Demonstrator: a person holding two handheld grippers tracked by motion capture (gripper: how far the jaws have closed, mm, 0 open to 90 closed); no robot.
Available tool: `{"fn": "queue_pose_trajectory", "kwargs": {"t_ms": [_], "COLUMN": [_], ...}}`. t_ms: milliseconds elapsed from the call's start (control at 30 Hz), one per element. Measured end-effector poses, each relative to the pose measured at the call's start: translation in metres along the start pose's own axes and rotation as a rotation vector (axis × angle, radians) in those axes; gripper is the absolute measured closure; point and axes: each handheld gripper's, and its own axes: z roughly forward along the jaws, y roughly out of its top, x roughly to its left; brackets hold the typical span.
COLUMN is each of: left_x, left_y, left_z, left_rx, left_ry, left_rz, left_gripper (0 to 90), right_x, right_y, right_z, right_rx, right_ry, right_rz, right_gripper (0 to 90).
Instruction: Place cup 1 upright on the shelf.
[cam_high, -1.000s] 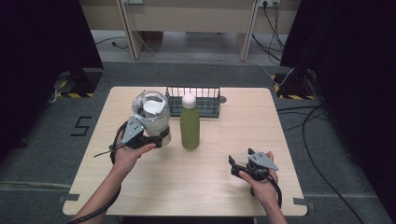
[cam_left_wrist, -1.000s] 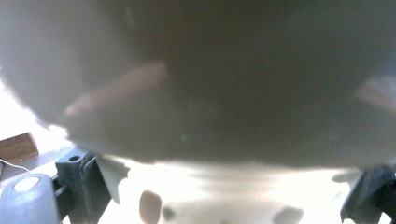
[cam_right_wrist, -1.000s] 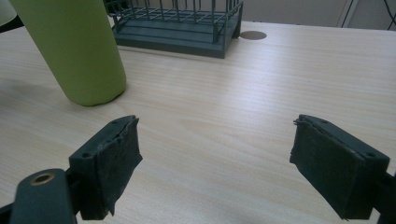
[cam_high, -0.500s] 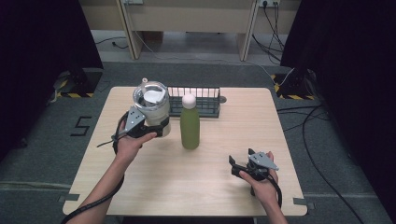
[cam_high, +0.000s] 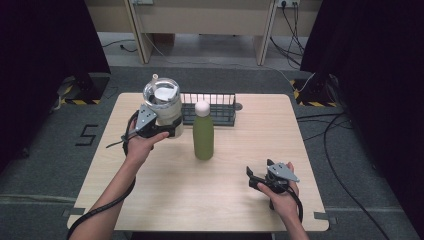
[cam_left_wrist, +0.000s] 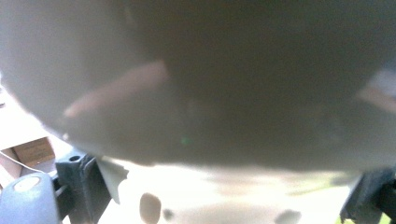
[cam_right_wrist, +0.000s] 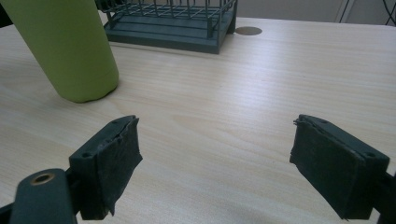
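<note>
L gripper (cam_high: 167, 131) is clamped on a clear lidded jar (cam_high: 161, 100), held up off the table (cam_high: 150, 200) by the left end of the dark wire rack (cam_high: 210, 107) (its own view is a grey blur, jar pressed close to the lens). R gripper (cam_high: 251, 176) rests low at the table's near right w/ jaws apart, nothing between them. Green bottle (cam_high: 203, 137) w/ white cap stands upright mid-table, just in front of the rack.

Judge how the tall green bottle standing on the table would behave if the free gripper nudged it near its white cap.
The green bottle stands tall on a narrow base, so a push near the cap would probably tip it rather than slide it. Its round body would likely roll once down. The smooth-looking wall may be slippery under the right gripper.
</note>
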Motion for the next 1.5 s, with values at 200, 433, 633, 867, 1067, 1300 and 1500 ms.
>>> {"fn": "queue_pose_trajectory", "kwargs": {"t_ms": [200, 433, 633, 867, 1067, 1300, 1500], "left_x": [0.005, 0.010, 0.014, 0.018, 0.019, 0.022, 0.021], "left_y": [0.003, 0.010, 0.017, 0.027, 0.034, 0.044, 0.051], "left_z": [0.007, 0.014, 0.020, 0.030, 0.035, 0.045, 0.059], "left_rx": [-0.001, -0.011, -0.011, -0.024, -0.032, -0.042, -0.036], "left_ry": [0.003, 0.006, 0.012, 0.025, 0.019, 0.023, 0.015], "left_rz": [-0.004, -0.010, 0.001, -0.003, -0.001, -0.007, -0.005], "left_gripper": [10.0, 10.0, 10.0, 10.0, 10.0, 10.1, 10.1], "right_x": [-0.001, -0.002, -0.001, -0.001, -0.001, -0.001, -0.001], "right_y": [0.000, 0.000, -0.001, -0.001, -0.001, -0.002, -0.002], "right_z": [0.000, 0.000, 0.001, 0.001, 0.001, 0.002, 0.002], "right_rx": [-0.003, 0.001, 0.002, 0.004, 0.005, 0.006, 0.006], "right_ry": [-0.004, -0.006, -0.006, -0.007, -0.008, -0.009, -0.009], "right_rz": [0.002, 0.003, 0.001, 0.003, 0.005, 0.010, 0.012], "right_gripper": [15.2, 15.2, 15.2, 15.2, 15.2, 15.3, 15.3]}}
